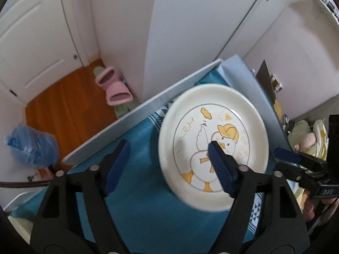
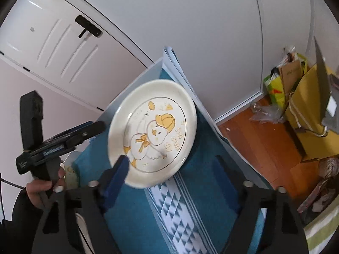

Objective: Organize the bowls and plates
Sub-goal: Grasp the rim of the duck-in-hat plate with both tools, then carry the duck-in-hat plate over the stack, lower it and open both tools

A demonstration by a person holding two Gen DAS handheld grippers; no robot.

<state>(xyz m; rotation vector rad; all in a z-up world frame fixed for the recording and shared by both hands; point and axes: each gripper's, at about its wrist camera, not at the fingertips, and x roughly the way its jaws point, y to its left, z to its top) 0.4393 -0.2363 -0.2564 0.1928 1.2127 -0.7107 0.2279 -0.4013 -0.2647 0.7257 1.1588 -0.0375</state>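
The teal patterned tablecloth (image 2: pixel 135 216) fills the lower middle of both views, and above it, tilted and blurred as if in motion, hangs the white duck-print plate (image 2: pixel 152 131), its edges fuzzy; whether it touches the cloth cannot be told. In the left wrist view the plate (image 1: pixel 211 139) sits right of centre with the left gripper (image 1: pixel 169 167) spread wide, one blue finger crossing in front of the plate's face, the other over bare cloth, so it pinches nothing. The right gripper (image 2: pixel 171 175) is also spread in its own view, with the left-hand finger lying over the plate's lower rim; whether anything actually grips the plate I cannot tell. The main risk, as I judge it, is the glazed plate sliding off a shallow one-edge hold and dropping onto the wooden floor (image 2: pixel 264 139) at the right of the frame. A lesser risk is the two tools knocking together, since the left gripper (image 2: pixel 63 139) stands just beside the plate's left rim
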